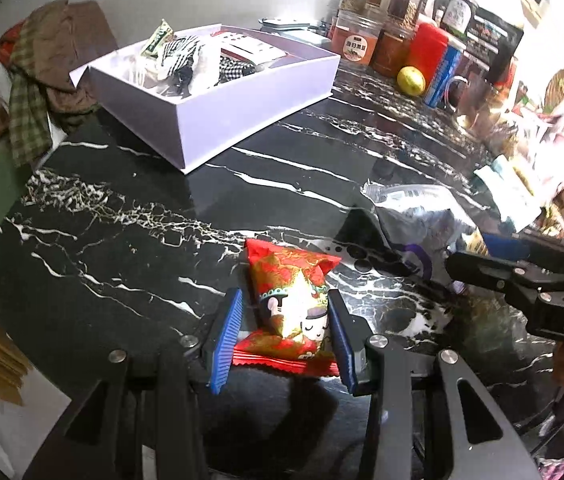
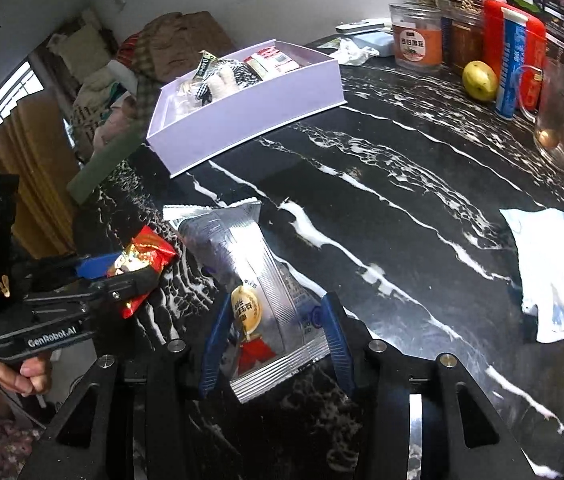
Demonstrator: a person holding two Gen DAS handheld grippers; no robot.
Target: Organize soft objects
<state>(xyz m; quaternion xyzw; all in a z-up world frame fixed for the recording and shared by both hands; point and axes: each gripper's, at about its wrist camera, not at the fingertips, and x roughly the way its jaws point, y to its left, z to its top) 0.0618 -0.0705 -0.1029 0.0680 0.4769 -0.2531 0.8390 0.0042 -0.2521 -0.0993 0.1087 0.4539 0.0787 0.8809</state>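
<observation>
**Both claws loaded, open marble ahead**

Now we hold a packet in each claw. Our left gripper [image 1: 286, 340] is clamped on the red snack packet [image 1: 292, 300], its blue pads pressing both sides, the packet's crimped top edge pointing forward past the fingertips. Our right gripper [image 2: 275, 344] has the silver snack packet [image 2: 249, 280] between its pads, and both pads appear to touch its sides; the packet sticks out well ahead, its far sealed edge tilted to the left.

Ahead of both claws lies a broad bare stretch of black marble table [image 2: 402, 208]. Beyond it, forward and to the left, stands the lavender box [image 2: 249, 120], its near wall facing us and other packets already inside. To the right of our right claw a white pouch [image 2: 554, 280] lies near the table's edge. Jars [image 2: 416, 36] and a yellow fruit [image 2: 480, 80] line the far right rim, well apart from us.
</observation>
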